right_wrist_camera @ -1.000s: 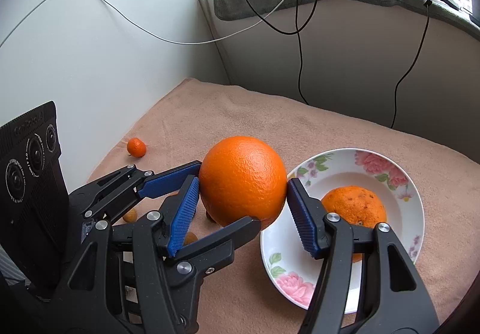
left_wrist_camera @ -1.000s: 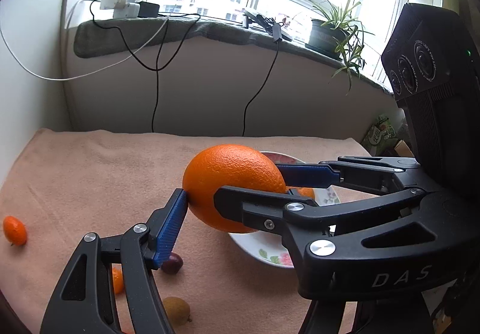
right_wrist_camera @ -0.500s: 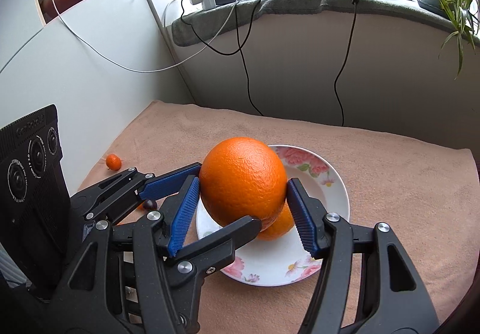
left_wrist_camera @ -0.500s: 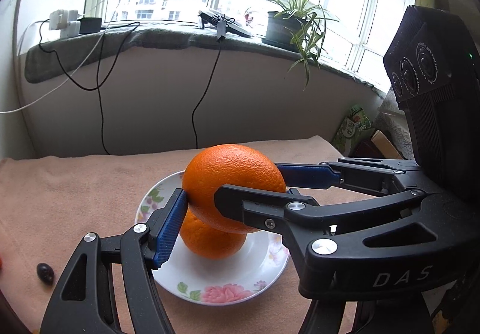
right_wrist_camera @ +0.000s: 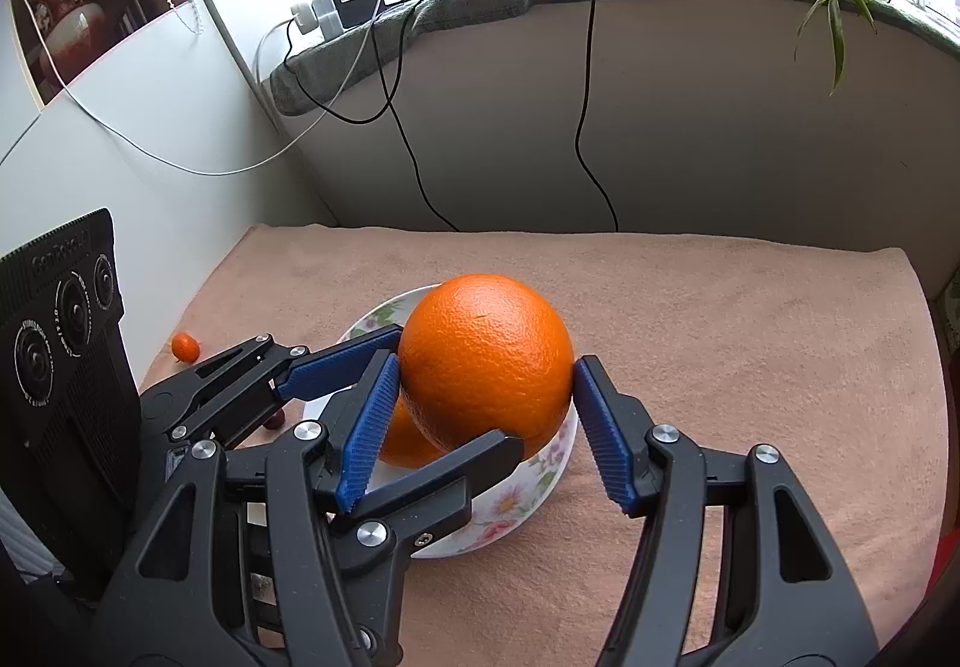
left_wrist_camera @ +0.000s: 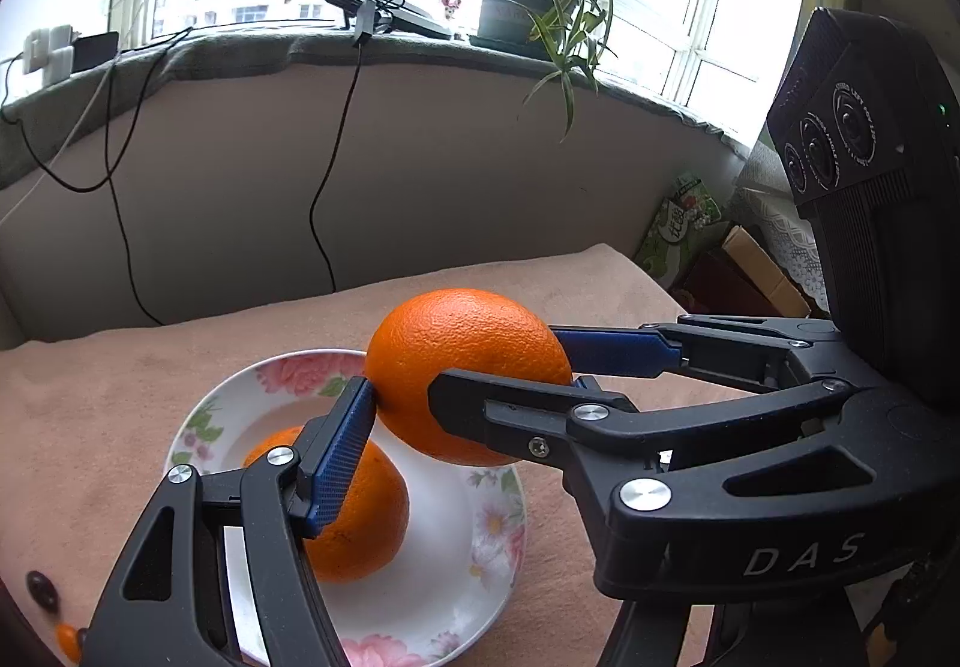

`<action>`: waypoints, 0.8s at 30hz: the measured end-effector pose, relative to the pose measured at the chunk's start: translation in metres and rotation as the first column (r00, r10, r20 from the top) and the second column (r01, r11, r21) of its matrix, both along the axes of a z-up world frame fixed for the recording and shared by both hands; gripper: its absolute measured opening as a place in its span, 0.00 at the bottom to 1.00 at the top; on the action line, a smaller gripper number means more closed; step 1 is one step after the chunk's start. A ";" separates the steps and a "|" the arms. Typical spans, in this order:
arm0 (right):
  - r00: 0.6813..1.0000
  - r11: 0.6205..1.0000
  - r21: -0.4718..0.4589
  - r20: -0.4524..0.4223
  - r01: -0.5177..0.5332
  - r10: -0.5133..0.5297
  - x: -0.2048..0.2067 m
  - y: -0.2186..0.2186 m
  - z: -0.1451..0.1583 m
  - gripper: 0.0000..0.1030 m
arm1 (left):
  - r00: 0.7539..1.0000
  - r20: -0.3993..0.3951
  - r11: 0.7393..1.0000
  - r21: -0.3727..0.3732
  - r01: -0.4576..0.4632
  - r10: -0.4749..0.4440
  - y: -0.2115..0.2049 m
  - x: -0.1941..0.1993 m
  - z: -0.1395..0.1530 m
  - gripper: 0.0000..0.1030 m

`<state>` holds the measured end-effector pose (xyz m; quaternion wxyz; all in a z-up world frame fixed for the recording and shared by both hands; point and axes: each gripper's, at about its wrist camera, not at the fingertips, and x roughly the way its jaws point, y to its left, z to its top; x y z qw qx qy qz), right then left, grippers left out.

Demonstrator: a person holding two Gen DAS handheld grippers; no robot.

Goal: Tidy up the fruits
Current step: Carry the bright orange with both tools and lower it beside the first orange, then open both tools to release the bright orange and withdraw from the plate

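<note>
A large orange point(left_wrist_camera: 468, 361) point(right_wrist_camera: 486, 361) hangs in the air, and both grippers are shut on it at once. My left gripper point(left_wrist_camera: 474, 385) pinches it across one axis. My right gripper point(right_wrist_camera: 486, 397) clamps its left and right sides with blue pads point(right_wrist_camera: 606, 439). The fruit hovers just above a white flowered plate point(left_wrist_camera: 198, 427) point(right_wrist_camera: 522, 511) lying on the peach cloth. A second orange point(left_wrist_camera: 360, 517) point(right_wrist_camera: 402, 439) rests in the plate, partly hidden behind the fingers.
Left of the plate lie a kumquat point(right_wrist_camera: 185, 346), a dark small fruit point(left_wrist_camera: 42, 589) and another small orange fruit point(left_wrist_camera: 66, 640). A wall with hanging cables point(right_wrist_camera: 582, 127) bounds the back. A potted plant point(left_wrist_camera: 528, 13) stands on the sill. Boxes point(left_wrist_camera: 762, 271) sit past the cloth's right edge.
Both grippers have carried the large orange sideways from left of the plate to over it. The plate and its orange now lie under the held fruit. Both grips are unchanged.
</note>
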<state>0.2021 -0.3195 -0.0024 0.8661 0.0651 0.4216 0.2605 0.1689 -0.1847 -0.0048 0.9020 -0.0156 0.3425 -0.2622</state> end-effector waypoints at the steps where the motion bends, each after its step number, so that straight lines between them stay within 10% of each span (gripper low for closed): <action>1: 1.000 1.000 0.001 -0.004 0.003 -0.003 0.001 -0.001 -0.002 0.61 | 1.000 -0.004 1.000 0.003 0.003 -0.003 -0.001 0.002 -0.001 0.65; 24: 1.000 0.999 0.026 -0.020 0.025 -0.025 0.005 -0.008 -0.005 0.52 | 1.000 0.002 0.998 0.057 0.002 -0.002 0.003 0.005 -0.003 0.61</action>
